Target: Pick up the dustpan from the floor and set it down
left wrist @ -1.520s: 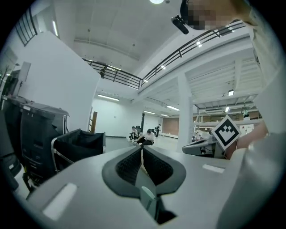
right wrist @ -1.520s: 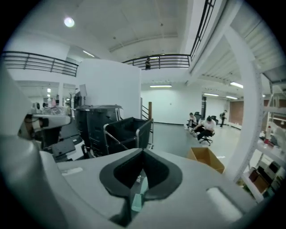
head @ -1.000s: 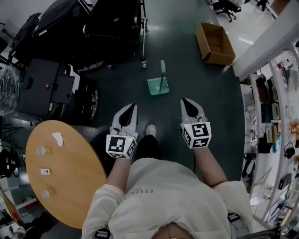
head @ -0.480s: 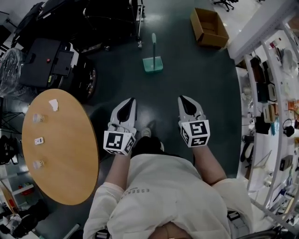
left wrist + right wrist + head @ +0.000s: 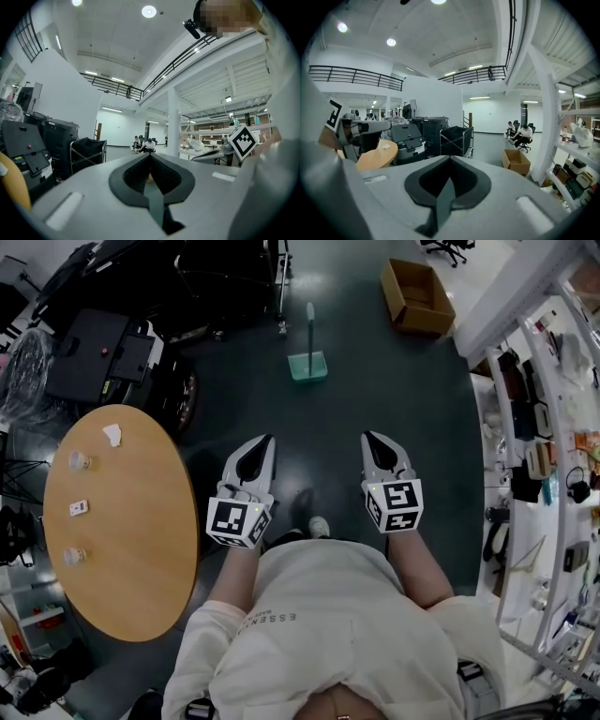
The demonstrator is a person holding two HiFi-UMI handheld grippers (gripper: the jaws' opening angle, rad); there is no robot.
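A teal dustpan (image 5: pixel 307 363) with an upright handle stands on the dark floor, well ahead of me in the head view. My left gripper (image 5: pixel 263 442) and right gripper (image 5: pixel 372 440) are held side by side at waist height, both pointing toward it and far short of it. Both are shut with nothing between the jaws. In the left gripper view (image 5: pixel 151 157) and the right gripper view (image 5: pixel 450 160) the jaw tips meet and the dustpan is hidden below the gripper bodies.
A round wooden table (image 5: pixel 141 549) with small items stands at my left. Black carts and machines (image 5: pixel 103 352) fill the far left. An open cardboard box (image 5: pixel 417 296) lies at the far right; shelving (image 5: pixel 544 456) runs along the right.
The person has walked; the dustpan now appears higher up in the head view and the round table has come alongside on the left. Both grippers keep their pose and stay shut.
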